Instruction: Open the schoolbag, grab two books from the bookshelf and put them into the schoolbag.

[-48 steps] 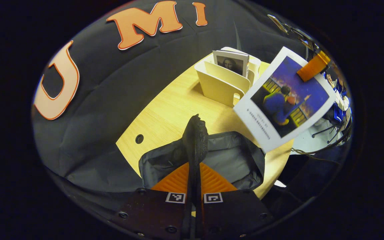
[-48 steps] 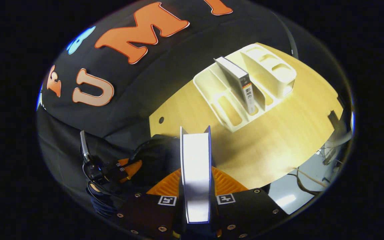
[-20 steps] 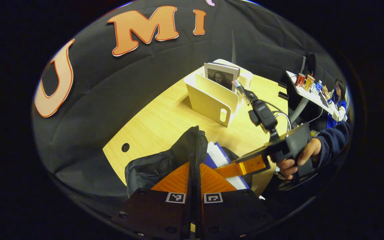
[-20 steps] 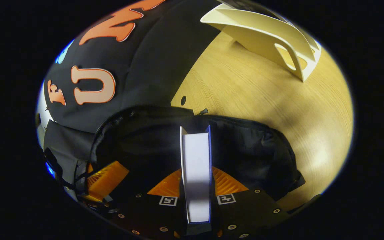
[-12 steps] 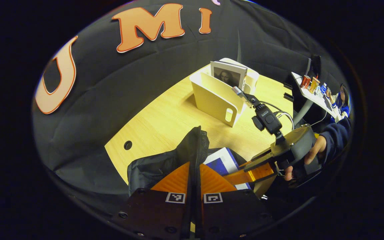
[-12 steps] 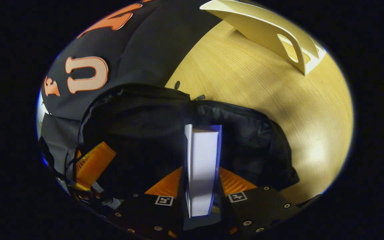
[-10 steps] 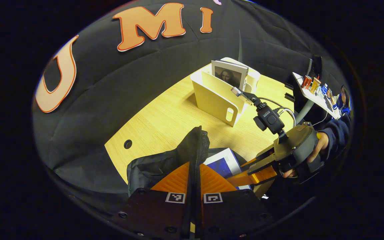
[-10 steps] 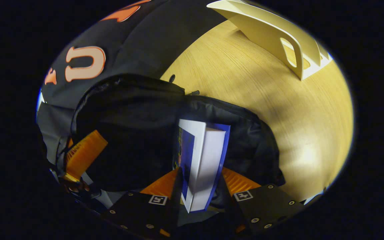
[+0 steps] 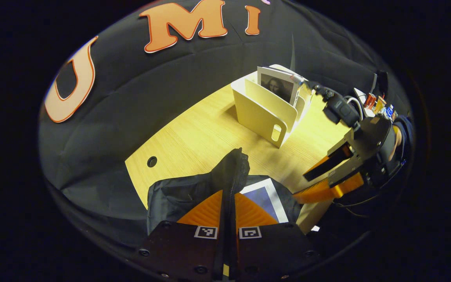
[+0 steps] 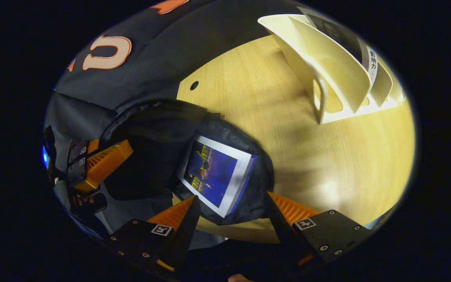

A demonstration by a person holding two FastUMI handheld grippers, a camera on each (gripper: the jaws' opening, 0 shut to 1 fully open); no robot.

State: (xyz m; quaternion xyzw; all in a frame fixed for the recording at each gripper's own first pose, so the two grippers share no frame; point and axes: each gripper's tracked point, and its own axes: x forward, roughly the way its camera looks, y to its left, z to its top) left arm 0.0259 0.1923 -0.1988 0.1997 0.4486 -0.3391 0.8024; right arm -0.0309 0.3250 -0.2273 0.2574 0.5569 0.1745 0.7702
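The worktop (image 10: 272, 102) is carrying everything. The schoolbag (image 10: 151, 133) is lying open just ahead of the right tongs (image 10: 231, 203), which are standing wide and holding nothing. The left tongs (image 9: 229, 188) are pinching the bag's zippered edge, fingers pressed together on it. The bookshelf (image 9: 262, 113) is standing well beyond them, keeping one book (image 9: 278, 84) upright. A blue book (image 10: 215, 174) is lying inside the bag.

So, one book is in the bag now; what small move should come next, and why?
Probably move the open right gripper toward the bookshelf for the second book. The blue book already lies inside the schoolbag, and the left gripper pinches the flap open.
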